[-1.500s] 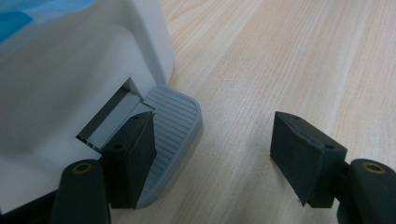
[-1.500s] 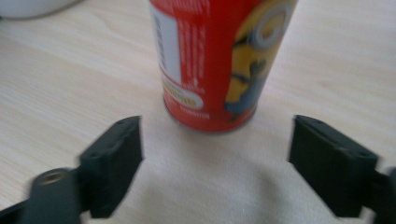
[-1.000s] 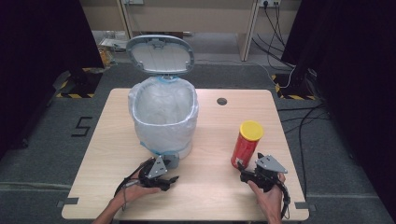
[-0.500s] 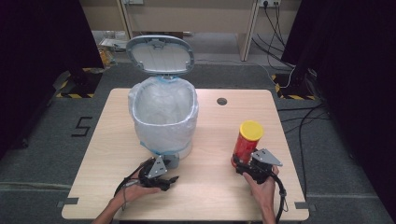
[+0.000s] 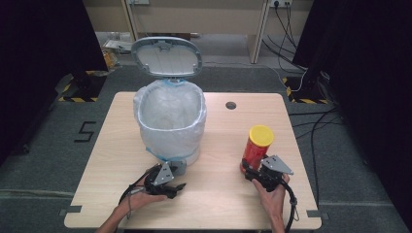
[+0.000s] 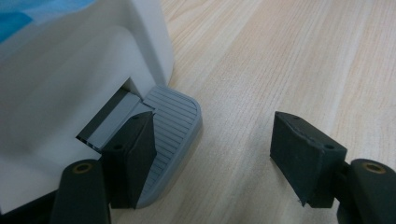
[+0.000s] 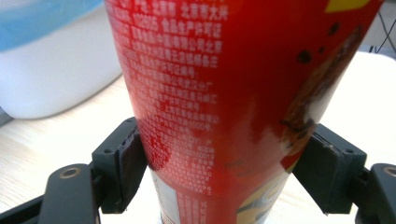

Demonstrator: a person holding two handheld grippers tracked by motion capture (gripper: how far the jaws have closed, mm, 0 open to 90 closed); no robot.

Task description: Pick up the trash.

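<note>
A white pedal bin point(image 5: 170, 121) with a clear liner stands at mid-table, its grey lid point(image 5: 166, 57) raised. My left gripper point(image 5: 171, 187) is open at the bin's base. In the left gripper view, one of the gripper's point(image 6: 215, 126) jaws rests on the grey ribbed pedal point(image 6: 175, 119) and the other hangs over bare wood. A red can point(image 5: 256, 148) with a yellow cap stands upright at the right. My right gripper point(image 5: 248, 171) grips its lower part. In the right gripper view, the gripper's point(image 7: 219, 158) pads press both sides of the can point(image 7: 224, 84).
The wooden table point(image 5: 218, 204) has a round cable hole point(image 5: 231, 105) behind the can. The bin's white wall point(image 7: 56, 79) lies to the left beyond the can. Dark floor with cables surrounds the table.
My right gripper has slid left and forward to the red can and its jaws now hold the can's base. The left gripper stays on the pedal, lid still up.
</note>
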